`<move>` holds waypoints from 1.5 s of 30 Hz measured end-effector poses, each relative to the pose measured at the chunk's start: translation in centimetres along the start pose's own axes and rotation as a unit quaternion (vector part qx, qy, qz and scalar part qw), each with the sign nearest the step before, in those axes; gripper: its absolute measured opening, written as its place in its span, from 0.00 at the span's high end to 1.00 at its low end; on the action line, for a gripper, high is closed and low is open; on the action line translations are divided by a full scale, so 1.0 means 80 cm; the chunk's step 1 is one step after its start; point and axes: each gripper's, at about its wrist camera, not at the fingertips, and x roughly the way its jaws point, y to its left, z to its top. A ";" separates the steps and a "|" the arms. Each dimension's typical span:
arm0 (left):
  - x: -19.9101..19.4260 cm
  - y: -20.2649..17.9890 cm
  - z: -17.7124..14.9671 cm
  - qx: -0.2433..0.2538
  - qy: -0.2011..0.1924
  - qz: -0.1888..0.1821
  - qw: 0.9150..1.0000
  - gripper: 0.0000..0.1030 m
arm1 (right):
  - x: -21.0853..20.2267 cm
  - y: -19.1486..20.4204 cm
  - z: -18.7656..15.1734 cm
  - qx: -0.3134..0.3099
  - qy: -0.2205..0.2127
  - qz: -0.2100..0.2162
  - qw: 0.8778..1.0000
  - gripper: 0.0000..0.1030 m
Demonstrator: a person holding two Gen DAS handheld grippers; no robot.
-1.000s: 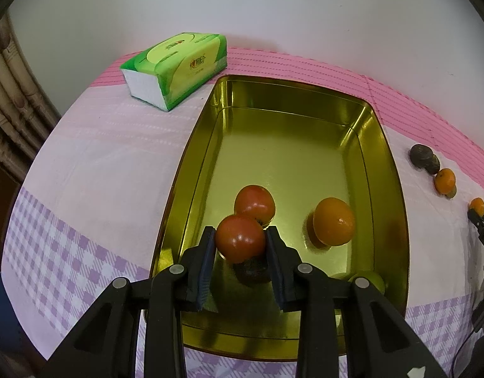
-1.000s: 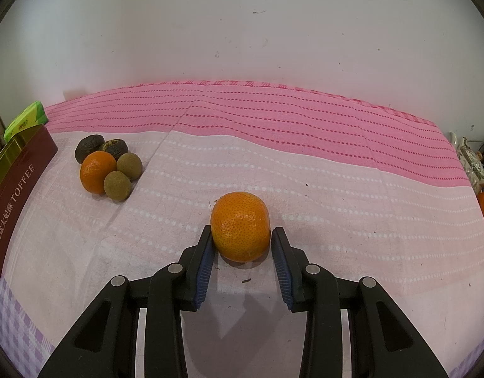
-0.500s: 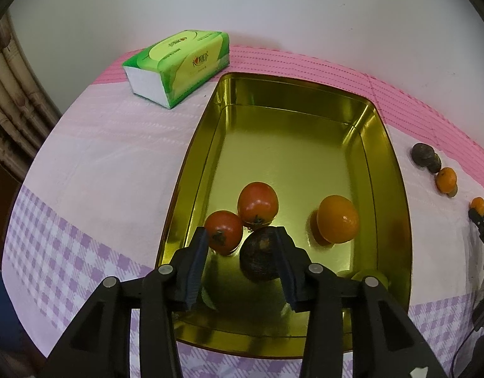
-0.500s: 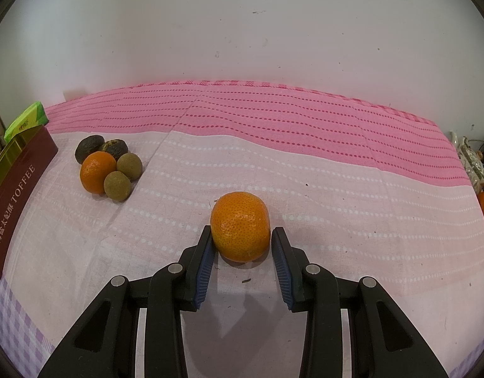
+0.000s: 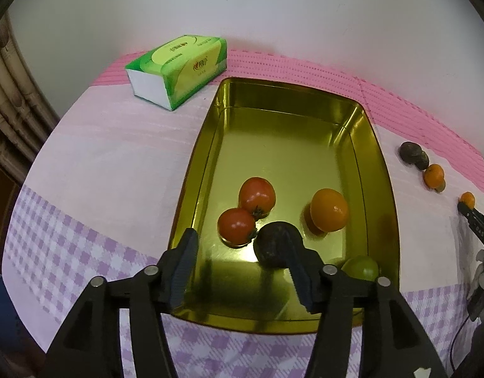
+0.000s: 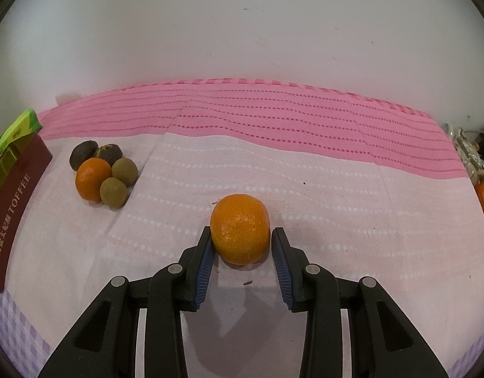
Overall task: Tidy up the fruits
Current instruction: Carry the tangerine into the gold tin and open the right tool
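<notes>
A gold tin tray (image 5: 191,186) holds two red tomatoes (image 5: 237,226), an orange (image 5: 329,209), a dark fruit (image 5: 271,247) and a green fruit (image 5: 360,267). My left gripper (image 5: 242,236) hangs over the tray's near end, its jaws opening and gripping nothing; the dark fruit lies against its right finger. In the right wrist view an orange (image 6: 240,228) rests on the cloth between the tips of my right gripper (image 6: 242,236). Those jaws are closing slightly: the left pad touches the fruit and a thin gap shows at the right pad.
A green tissue box (image 5: 178,66) stands beyond the tray's far left corner. Right of the tray's dark red outer wall (image 6: 18,198) lies a cluster: a small orange (image 6: 93,178), two brown fruits (image 6: 124,171) and two dark ones (image 6: 82,154). A white wall bounds the table.
The left gripper let go of the tomato, which now sits in the tray beside the other one, and its jaws spread wide. The right gripper and its orange stayed put.
</notes>
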 end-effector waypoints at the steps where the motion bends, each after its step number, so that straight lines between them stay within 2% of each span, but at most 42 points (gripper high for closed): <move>1: -0.002 0.001 -0.001 0.001 -0.001 0.000 1.000 0.46 | 0.000 0.001 0.000 0.000 0.001 -0.002 1.000 0.66; 7: -0.011 0.005 -0.005 0.006 -0.007 -0.008 1.000 0.36 | -0.004 0.009 0.001 -0.004 0.006 -0.011 1.000 0.67; 11: -0.019 0.008 -0.008 0.009 -0.015 -0.013 1.000 0.33 | -0.016 0.017 0.005 -0.011 0.001 -0.014 1.000 0.67; 12: -0.023 0.007 -0.009 0.013 -0.019 -0.016 1.000 0.31 | -0.020 0.018 0.006 -0.010 -0.001 -0.013 1.000 0.67; 14: -0.027 0.007 -0.011 0.014 -0.025 -0.018 0.999 0.20 | -0.032 0.024 0.009 -0.009 -0.008 -0.007 1.000 0.67; 18: -0.035 0.011 -0.013 0.014 -0.035 -0.025 0.999 0.20 | -0.054 0.049 0.014 -0.021 -0.021 0.013 0.999 0.67; 21: -0.041 0.016 -0.015 0.013 -0.042 -0.024 0.999 0.19 | -0.067 0.078 0.015 -0.039 -0.027 0.032 0.998 0.67; 27: -0.061 0.031 -0.022 0.019 -0.061 -0.017 0.998 0.10 | -0.077 0.134 0.016 -0.062 -0.019 0.075 0.995 0.67; 28: -0.065 0.035 -0.023 0.020 -0.066 -0.013 0.998 0.08 | -0.078 0.144 0.015 -0.067 -0.018 0.081 0.994 0.67; 33: -0.078 0.050 -0.033 0.031 -0.086 0.015 0.996 0.05 | -0.090 0.199 0.016 -0.096 -0.015 0.115 0.989 0.67; 39: -0.077 0.070 -0.046 0.019 -0.083 0.033 0.996 0.02 | -0.107 0.266 0.021 -0.130 -0.016 0.156 0.979 0.67; 45: -0.066 0.095 -0.050 -0.019 -0.076 0.046 0.996 0.01 | -0.109 0.324 0.020 -0.159 -0.001 0.187 0.969 0.67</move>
